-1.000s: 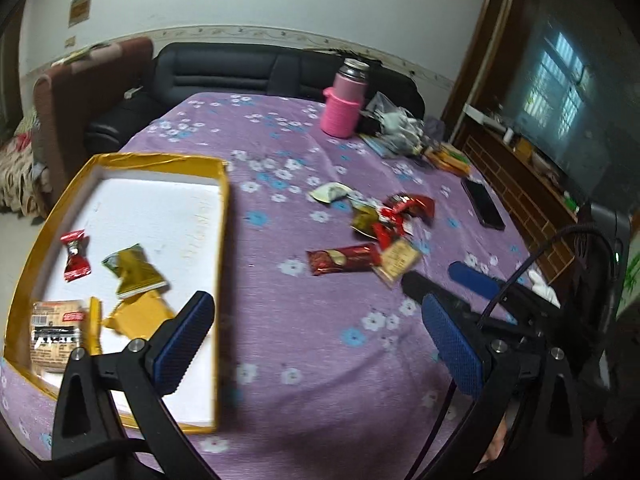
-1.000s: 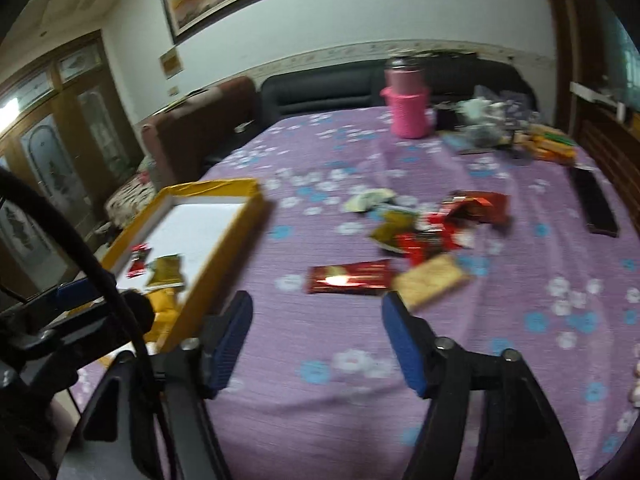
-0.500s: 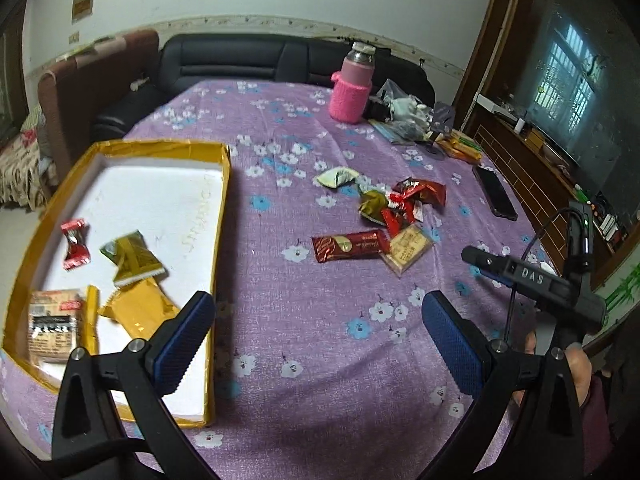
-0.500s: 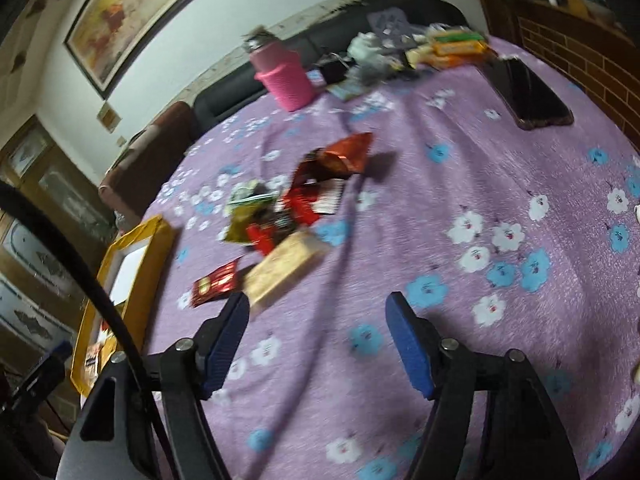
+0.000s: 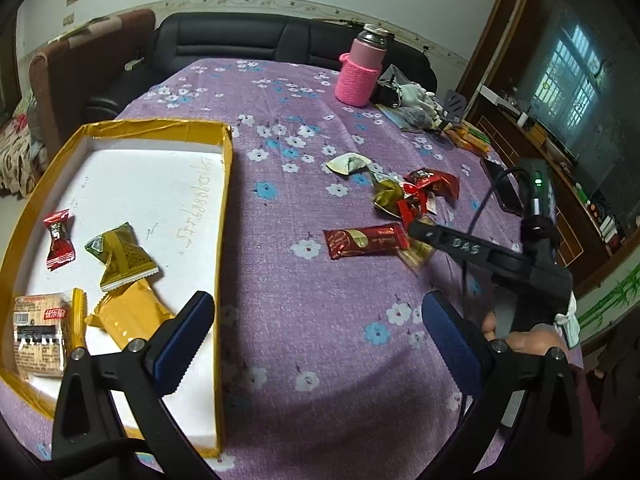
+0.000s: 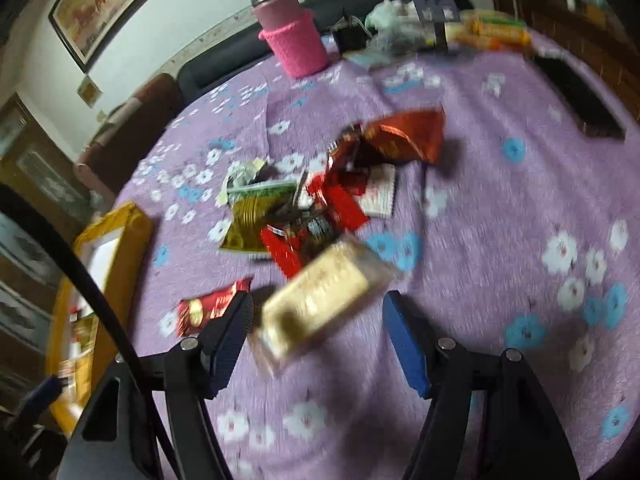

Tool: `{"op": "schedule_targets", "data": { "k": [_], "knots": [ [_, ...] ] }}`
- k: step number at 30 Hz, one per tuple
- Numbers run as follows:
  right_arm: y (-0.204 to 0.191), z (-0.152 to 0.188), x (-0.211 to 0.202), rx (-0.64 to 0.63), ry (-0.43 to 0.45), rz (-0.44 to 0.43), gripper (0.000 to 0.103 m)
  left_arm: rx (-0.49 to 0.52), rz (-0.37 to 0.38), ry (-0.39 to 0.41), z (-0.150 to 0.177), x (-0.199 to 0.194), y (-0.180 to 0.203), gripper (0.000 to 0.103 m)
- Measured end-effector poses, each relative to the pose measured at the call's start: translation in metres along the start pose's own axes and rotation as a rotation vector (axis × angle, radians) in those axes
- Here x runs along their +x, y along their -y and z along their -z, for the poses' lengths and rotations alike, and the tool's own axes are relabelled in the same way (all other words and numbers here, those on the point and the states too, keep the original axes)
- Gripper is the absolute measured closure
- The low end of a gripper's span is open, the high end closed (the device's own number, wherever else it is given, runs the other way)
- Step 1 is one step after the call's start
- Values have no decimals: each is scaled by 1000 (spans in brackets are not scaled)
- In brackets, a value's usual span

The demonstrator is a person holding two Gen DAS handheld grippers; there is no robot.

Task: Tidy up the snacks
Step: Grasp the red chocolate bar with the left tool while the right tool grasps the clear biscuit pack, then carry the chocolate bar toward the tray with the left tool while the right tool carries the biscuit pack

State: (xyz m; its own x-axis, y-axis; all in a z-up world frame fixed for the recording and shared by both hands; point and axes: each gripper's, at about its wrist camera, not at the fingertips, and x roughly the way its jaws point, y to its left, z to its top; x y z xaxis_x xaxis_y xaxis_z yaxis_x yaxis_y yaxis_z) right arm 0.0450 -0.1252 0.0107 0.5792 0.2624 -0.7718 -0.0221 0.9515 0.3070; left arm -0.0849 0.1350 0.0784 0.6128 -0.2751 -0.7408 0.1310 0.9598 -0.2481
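Right claw (image 6: pixel 316 338) has swung in from the near table (image 5: pixel 312 320) edge and dropped over the snack pile (image 6: pixel 328 200); the gold biscuit pack (image 6: pixel 320 300) now sits between its pads, left pad close to it, contact unclear through blur. Jaws spread, nothing gripped. Left claw (image 5: pixel 316 344) barely shifted, wide open and empty, hovering by the yellow tray (image 5: pixel 224 216). Tray holds five wrapped snacks; red bar (image 5: pixel 366 242) lies beside the pile.
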Motion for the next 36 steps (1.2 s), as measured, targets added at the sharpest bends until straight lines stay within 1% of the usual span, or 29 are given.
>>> {"op": "schedule_targets", "data": {
  "k": [1,3,4,6,7,8,10,11,12,15,17,19,20,23,24,25,26,27,28,29,30,32,34,35,36],
  "knots": [
    [-3,-2,3,-7,-2,16,34,-2,3,-5,-2,2,-2,0],
    [-12,-5,9,-54,5,85,35,14,4,-15,-6,7,-1,0],
    [-13,-6,11,-72,8,106,37,34,0,-19,-9,10,2,0],
    [-13,-7,12,-100,25,142,50,73,-5,-28,-14,15,7,1],
    [-10,-7,12,-104,32,141,58,96,-3,-35,-17,19,11,1],
    [-7,-8,11,-105,34,135,63,118,1,-40,-19,22,15,3],
    [0,-9,9,-100,31,118,67,174,16,-55,-24,29,25,12],
    [3,-10,8,-88,30,104,68,215,16,-64,-26,34,32,17],
    [7,-11,8,-78,28,90,69,265,4,-75,-28,41,41,20],
    [16,-16,6,-44,19,43,76,383,-31,-116,-33,68,60,20],
    [21,-17,5,-23,12,25,84,443,-59,-144,-36,85,69,20],
    [27,-19,5,-3,1,-2,85,497,-81,-185,-40,106,77,20],
    [30,-19,6,7,-3,-14,85,508,-90,-193,-42,112,78,20],
    [32,-20,7,27,-13,-41,85,548,-88,-236,-46,136,82,20],
    [33,-20,7,28,-16,-46,85,563,-96,-263,-44,144,82,19],
    [34,-21,7,35,-21,-56,82,560,-86,-259,-43,144,82,21],
    [35,-21,6,44,-25,-66,81,547,-48,-267,-43,142,81,30],
    [36,-21,6,55,-27,-78,81,522,4,-297,-42,142,79,47],
    [37,-20,6,65,-32,-93,81,505,27,-303,-41,140,79,54],
    [37,-20,7,69,-34,-102,79,512,19,-298,-38,137,81,64],
    [36,-20,6,67,-31,-107,77,519,14,-294,-35,136,83,70],
    [32,-19,6,45,-26,-100,71,524,6,-289,-30,133,86,72],
    [26,-17,5,20,-22,-101,68,511,3,-282,-28,131,85,72],
    [25,-17,6,15,-23,-104,66,495,2,-277,-28,131,84,71],
    [23,-17,7,9,-22,-102,64,481,1,-273,-30,132,83,67]
  ]
}}
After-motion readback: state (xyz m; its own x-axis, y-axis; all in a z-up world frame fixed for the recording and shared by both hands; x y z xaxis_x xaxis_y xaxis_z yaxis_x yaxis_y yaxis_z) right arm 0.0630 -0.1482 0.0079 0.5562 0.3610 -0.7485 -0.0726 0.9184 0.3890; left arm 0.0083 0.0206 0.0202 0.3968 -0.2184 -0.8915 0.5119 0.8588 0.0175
